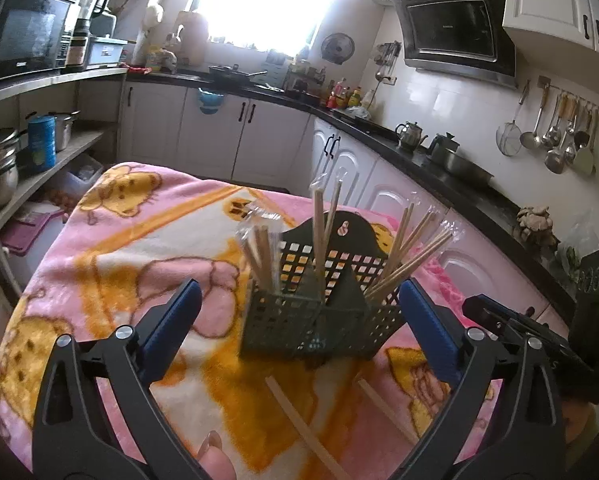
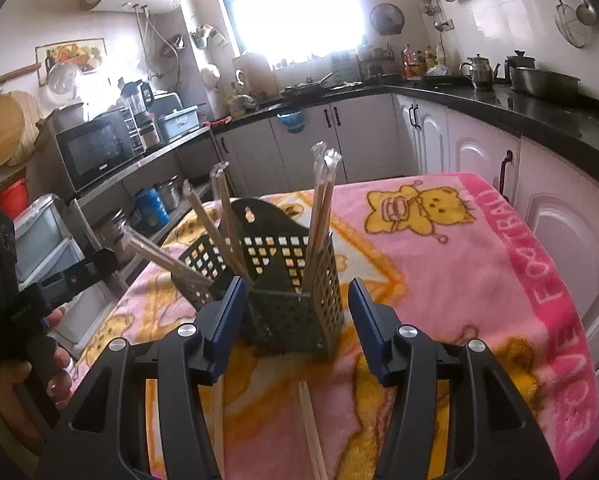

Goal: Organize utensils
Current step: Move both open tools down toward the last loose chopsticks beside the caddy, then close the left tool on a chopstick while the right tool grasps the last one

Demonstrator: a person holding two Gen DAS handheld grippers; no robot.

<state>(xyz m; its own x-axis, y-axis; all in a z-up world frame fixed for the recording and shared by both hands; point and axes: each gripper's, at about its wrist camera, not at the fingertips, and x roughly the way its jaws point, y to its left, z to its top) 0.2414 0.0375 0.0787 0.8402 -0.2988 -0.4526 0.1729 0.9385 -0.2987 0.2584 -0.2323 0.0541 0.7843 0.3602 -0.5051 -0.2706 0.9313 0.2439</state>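
Observation:
A dark green perforated utensil holder [image 1: 319, 320] stands on a pink and orange blanket [image 1: 111, 248]; it also shows in the right wrist view [image 2: 295, 292]. Several wrapped wooden chopsticks [image 1: 323, 224] stand in its compartments, also seen from the right [image 2: 321, 208]. Two loose chopsticks [image 1: 303, 428] lie flat on the blanket in front of the holder; one shows in the right wrist view [image 2: 309, 424]. My left gripper [image 1: 299, 292] is open and empty, its fingers on either side of the holder. My right gripper [image 2: 297, 292] is open and empty, close before the holder.
The blanket [image 2: 459, 264] covers a table in a kitchen. White cabinets under a black counter [image 1: 419, 156] run behind and to the right. Shelves with a microwave [image 1: 23, 36] and pots stand at the left. The right gripper body [image 1: 539, 332] shows at the left view's right edge.

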